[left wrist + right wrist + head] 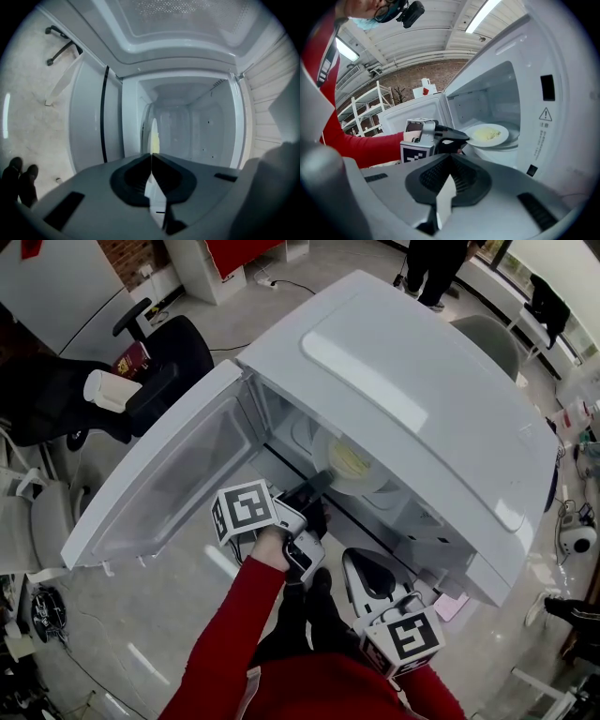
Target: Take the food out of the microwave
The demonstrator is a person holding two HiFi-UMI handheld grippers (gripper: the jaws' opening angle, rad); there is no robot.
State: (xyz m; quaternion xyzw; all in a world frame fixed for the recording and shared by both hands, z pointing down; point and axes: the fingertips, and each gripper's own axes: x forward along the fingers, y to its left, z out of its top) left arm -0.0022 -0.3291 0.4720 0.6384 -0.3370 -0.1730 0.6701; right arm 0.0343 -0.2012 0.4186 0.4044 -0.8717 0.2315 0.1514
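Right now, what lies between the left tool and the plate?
Nothing: the left tool is shut on the rim of the plate, as the right gripper view shows.

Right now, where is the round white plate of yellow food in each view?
Head view: round white plate of yellow food, centre, inside the cavity.
Left gripper view: edge-on sliver, centre, just above the jaws.
Right gripper view: right of centre.
Shared landmark: the white microwave, its open cavity around the plate.

The left gripper point(319, 486), on a red-sleeved arm point(234, 634), reaches into the microwave point(403, 381), jaws pinched on the plate point(352, 460) rim. The right gripper point(356, 561) hangs just outside the microwave, jaws together, empty.
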